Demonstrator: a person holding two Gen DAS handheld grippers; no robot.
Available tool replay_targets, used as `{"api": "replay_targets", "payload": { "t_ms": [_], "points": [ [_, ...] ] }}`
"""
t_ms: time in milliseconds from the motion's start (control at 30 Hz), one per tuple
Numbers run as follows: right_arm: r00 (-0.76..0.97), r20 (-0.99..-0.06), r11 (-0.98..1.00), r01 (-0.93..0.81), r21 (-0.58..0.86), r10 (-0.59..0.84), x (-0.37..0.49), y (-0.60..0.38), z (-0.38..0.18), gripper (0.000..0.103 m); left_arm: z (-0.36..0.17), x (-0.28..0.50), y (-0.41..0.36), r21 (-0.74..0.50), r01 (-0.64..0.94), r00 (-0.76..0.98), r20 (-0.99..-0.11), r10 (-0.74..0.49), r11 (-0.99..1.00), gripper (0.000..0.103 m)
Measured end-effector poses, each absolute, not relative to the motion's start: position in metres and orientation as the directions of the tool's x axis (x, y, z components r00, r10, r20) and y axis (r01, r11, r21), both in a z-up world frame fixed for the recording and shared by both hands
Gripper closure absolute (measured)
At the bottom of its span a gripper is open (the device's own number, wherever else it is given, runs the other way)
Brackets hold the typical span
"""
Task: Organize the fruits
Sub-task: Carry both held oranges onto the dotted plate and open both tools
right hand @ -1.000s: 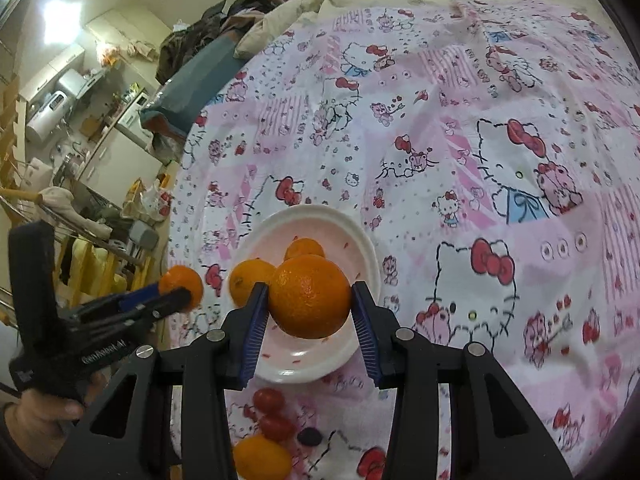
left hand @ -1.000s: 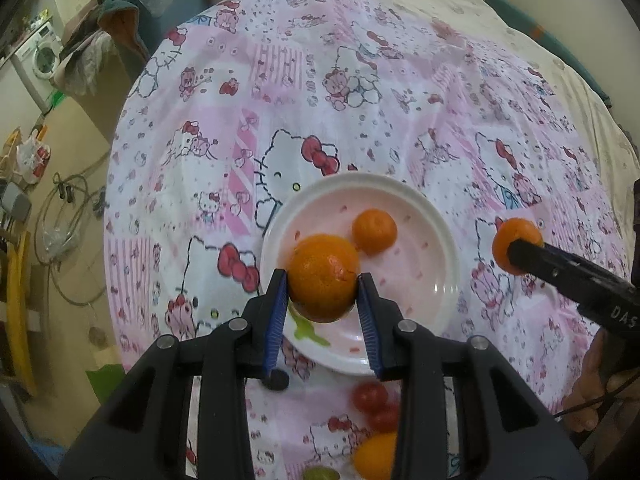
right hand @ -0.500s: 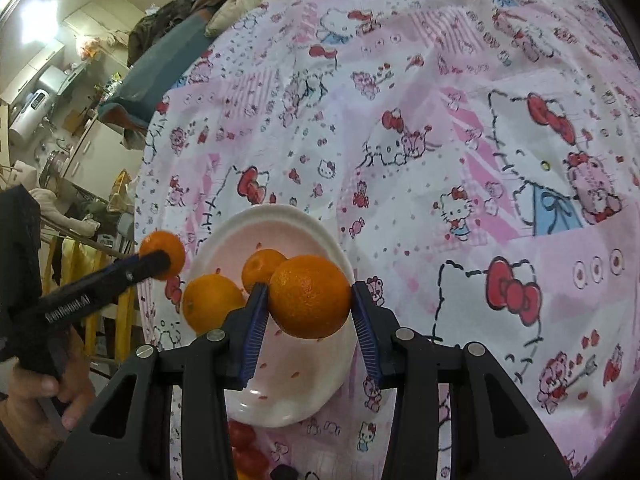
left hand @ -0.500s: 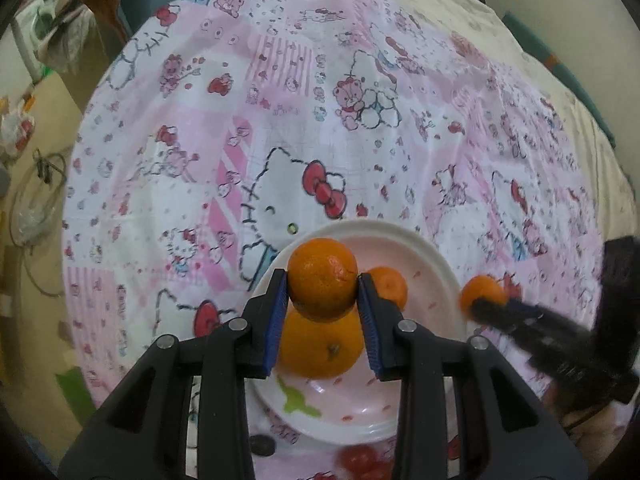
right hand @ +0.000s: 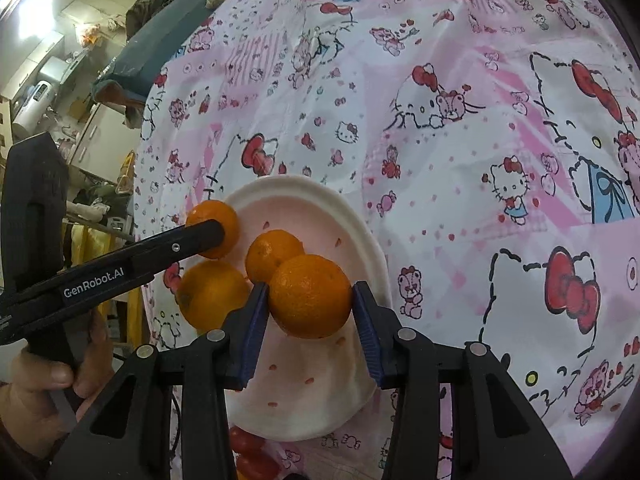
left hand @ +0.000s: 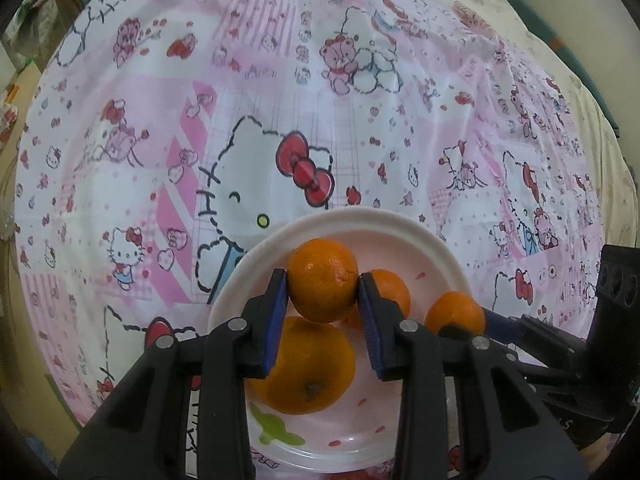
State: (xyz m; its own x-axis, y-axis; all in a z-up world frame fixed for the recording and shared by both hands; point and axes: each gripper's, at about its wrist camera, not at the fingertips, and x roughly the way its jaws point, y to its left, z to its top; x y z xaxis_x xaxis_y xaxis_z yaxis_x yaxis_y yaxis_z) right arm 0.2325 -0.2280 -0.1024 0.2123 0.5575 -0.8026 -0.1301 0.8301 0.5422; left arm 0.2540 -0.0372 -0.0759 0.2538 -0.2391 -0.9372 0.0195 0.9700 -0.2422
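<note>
Both tongs grip oranges over plate w/ 2 more.

We see the plate cut off at the bottom edge; red fruits sit half hidden behind the right gripper.

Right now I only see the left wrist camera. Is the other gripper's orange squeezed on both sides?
Observer: Yes. In the right wrist view, the right gripper has both blue pads pressed against its orange.
Operator: Is there other fruit near the plate?
Observer: Small red fruits lie just past the near edge of the plate.
Operator: Who's holding my gripper?
Observer: A hand is wrapped around the handle of the left gripper.
</note>
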Motion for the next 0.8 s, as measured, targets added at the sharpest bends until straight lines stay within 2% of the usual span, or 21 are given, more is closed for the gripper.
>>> {"api": "replay_targets", "payload": {
  "t_ms": [633,700,733,800],
  "points": [
    [0.205,-0.82,0.845,-0.137,0.517,0.534,0.2295,-0.2263,-0.1027,0.056,-0.0767,0.2526,-0.0357,-0.217,0.027,0.262,-0.941,-0.217,0.976,0.069],
    [0.201,-0.821,0.845,-0.134,0.517,0.535,0.2295,-0.2261,-0.1031,0.056,-0.0763,0.2524,-0.0354,-0.207,0.024,0.262,-0.943,-0.206,0.978,0.051],
    [0.201,-0.819,0.844,-0.135,0.52,0.537,0.2293,-0.2261,-0.103,0.05,-0.0753,0.2516,-0.0344,-0.208,0.019,0.271,-0.94,-0.205,0.978,0.039],
    [0.21,-0.813,0.839,-0.146,0.524,0.544,0.2289,-0.2252,-0.1001,0.041,-0.0725,0.2504,-0.0323,-0.203,0.008,0.289,-0.937,-0.196,0.979,0.036]
  ]
}}
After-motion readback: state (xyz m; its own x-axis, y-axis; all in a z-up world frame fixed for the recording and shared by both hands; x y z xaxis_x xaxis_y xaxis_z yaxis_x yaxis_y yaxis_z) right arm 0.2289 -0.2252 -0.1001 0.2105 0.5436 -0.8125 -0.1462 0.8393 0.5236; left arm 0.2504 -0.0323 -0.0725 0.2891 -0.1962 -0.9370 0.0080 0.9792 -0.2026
